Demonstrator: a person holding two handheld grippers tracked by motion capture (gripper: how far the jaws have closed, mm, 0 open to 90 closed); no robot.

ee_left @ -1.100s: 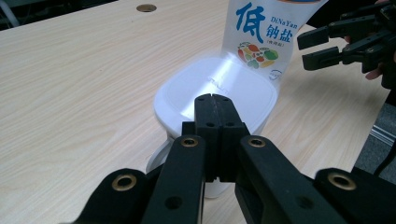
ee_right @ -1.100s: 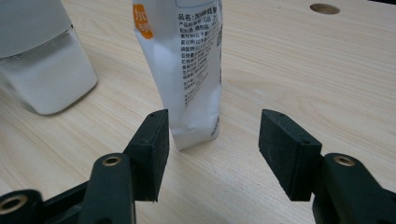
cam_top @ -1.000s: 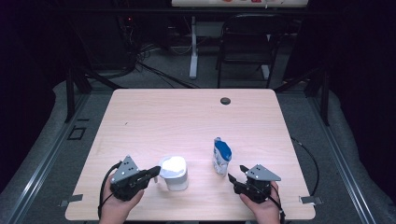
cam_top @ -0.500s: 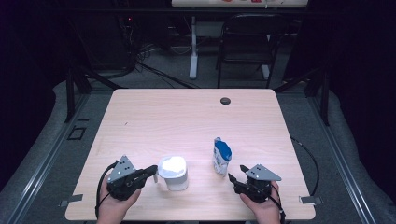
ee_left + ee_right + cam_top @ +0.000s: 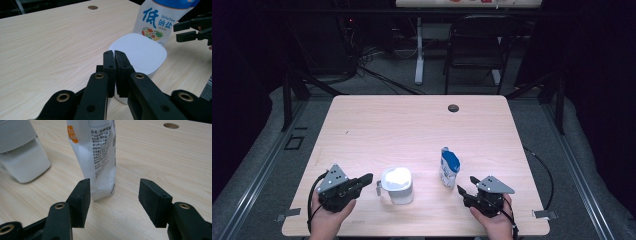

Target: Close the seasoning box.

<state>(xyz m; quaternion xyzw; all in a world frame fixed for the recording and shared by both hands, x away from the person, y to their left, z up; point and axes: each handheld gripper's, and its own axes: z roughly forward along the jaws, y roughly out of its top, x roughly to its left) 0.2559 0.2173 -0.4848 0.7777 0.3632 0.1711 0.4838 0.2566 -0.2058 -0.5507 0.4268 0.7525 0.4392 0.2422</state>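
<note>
The left gripper [image 5: 363, 179] has its jaws almost together, a thin slit between the pads after just easing apart, with nothing between them; its tips point at the white lidded container [image 5: 396, 185], just beside its small handle. The left gripper view shows what the high view cannot: the container's flat rounded-square lid [image 5: 140, 53] right behind the jaw tips, and the blue print on the salt pouch [image 5: 160, 20] beyond it. The right gripper [image 5: 466, 185] holds its jaws wide apart on nothing; in the right gripper view the pouch [image 5: 100, 157] stands upright just ahead, nearer the left-hand pad. Both things stand near the table's [image 5: 412, 125] near edge, with bare wood beyond up to a dark round hole [image 5: 453, 108].
</note>
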